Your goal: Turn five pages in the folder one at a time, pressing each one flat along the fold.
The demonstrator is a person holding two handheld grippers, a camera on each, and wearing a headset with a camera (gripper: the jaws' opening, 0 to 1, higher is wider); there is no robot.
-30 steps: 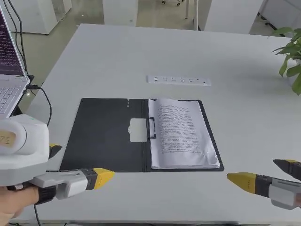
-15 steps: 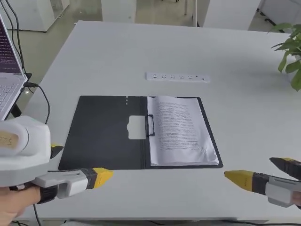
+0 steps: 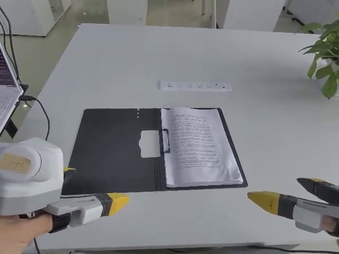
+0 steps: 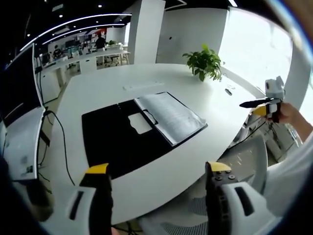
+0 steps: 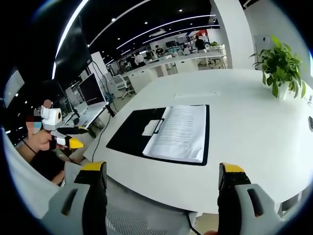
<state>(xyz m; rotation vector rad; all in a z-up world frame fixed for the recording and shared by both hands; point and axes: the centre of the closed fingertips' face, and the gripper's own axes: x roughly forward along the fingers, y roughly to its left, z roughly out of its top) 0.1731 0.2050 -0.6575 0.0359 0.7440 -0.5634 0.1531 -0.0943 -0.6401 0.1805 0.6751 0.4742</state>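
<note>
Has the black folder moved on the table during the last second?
No. The black folder lies at the same gap and angle from the power strip as before; only the whole head view has shifted.

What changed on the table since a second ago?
Nothing really moved; only the headset camera shifted a little. The folder still lies open on the table with its pages unturned. The left gripper and right gripper both stay open, holding nothing.
</note>
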